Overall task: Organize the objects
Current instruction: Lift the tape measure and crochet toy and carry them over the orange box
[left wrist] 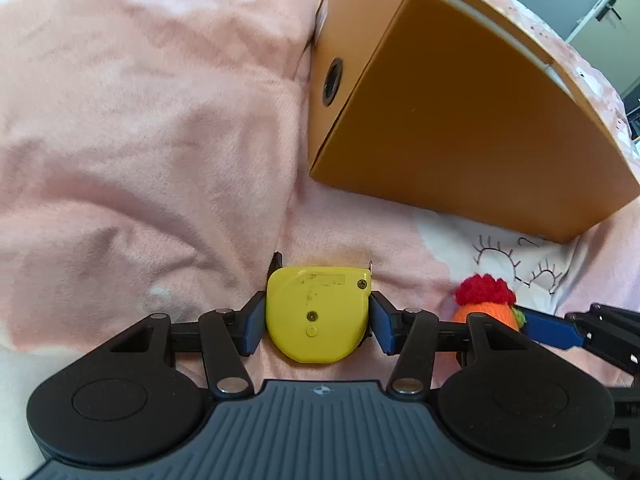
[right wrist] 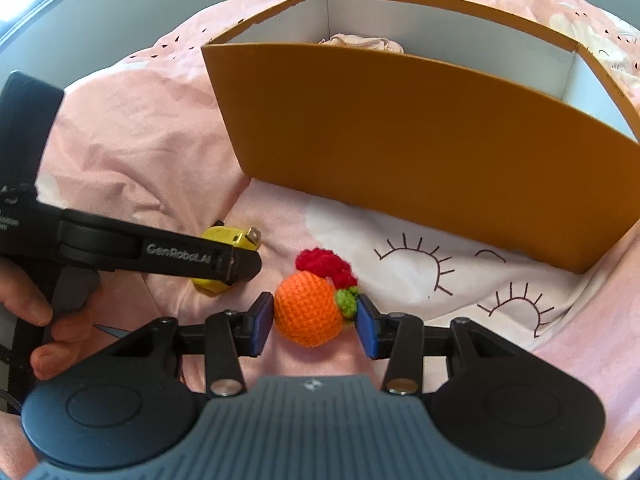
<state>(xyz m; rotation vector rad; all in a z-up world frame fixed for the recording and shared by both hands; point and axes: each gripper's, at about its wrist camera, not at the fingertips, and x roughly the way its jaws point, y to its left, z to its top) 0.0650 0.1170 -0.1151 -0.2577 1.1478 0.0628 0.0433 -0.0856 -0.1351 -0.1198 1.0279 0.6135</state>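
The left claw (left wrist: 317, 320) has its blue pads set against both flanks of a yellow tape measure (left wrist: 316, 314), the left pad flush on the case and the right one touching its upper corner; it looks clenched on it, jaws about mid-width. The tape measure lies flat side up over the pink blanket (left wrist: 140, 140) on the bed, its metal hook tip poking out at about one o'clock from the case.

The right claw (right wrist: 315, 320) grips a crocheted orange ball (right wrist: 308, 312), a pad pressed on each side, the right pad bearing on the ball's little green knot. A red yarn tuft (right wrist: 328, 266) sits on top of the ball at about one o'clock. In the right wrist view the left claw comes in from nine o'clock, a hand (right wrist: 36, 320) wrapped round its handle, and it covers most of the tape measure.

Beyond both claws, at twelve to two o'clock, stands an orange cardboard box (right wrist: 400, 140), open-topped with white inner walls and some pale pink cloth (right wrist: 360, 43) showing inside.
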